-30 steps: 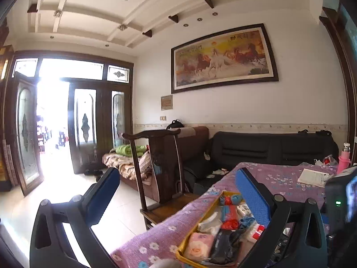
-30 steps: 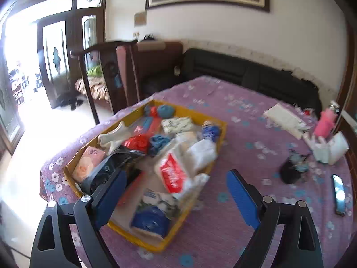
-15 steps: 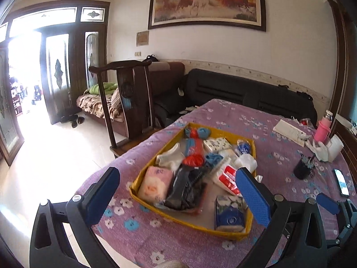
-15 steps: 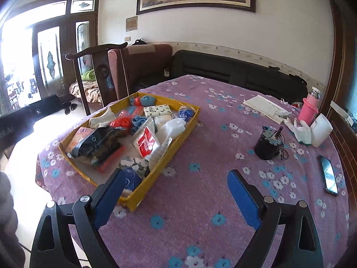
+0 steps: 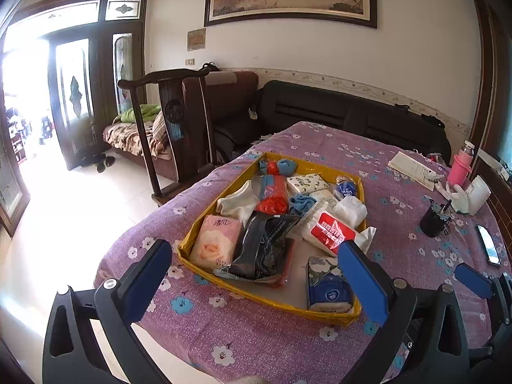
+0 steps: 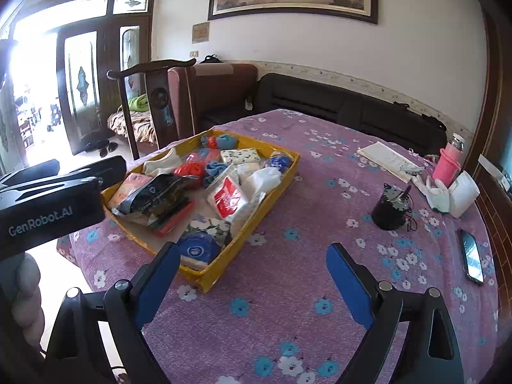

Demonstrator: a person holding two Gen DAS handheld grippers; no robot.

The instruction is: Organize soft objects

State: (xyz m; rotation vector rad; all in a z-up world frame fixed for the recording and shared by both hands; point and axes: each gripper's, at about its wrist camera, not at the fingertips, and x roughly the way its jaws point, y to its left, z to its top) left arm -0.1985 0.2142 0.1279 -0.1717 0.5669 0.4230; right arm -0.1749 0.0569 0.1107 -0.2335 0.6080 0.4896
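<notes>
Purple floral cloth covers the broad table (image 5: 278, 336), which fills both views. On its left half sits a shallow yellow cardboard tray (image 5: 204, 230), heaped with soft things: a black crinkled plastic bag (image 5: 265, 243) at the near middle, a pink rose-printed tissue pack (image 5: 216, 243) at the near left, a red-and-white tissue pack (image 5: 329, 230) right of the bag, and a blue-and-white floral tissue pack (image 5: 326, 284) at the near right corner. Far to the right stand a pink water bottle (image 6: 448, 163) and a small black cup (image 6: 388, 212). Above the near edge, the left gripper (image 5: 256, 283) and right gripper (image 6: 251, 283) each hang with blue-padded fingers spread wide, holding nothing.
</notes>
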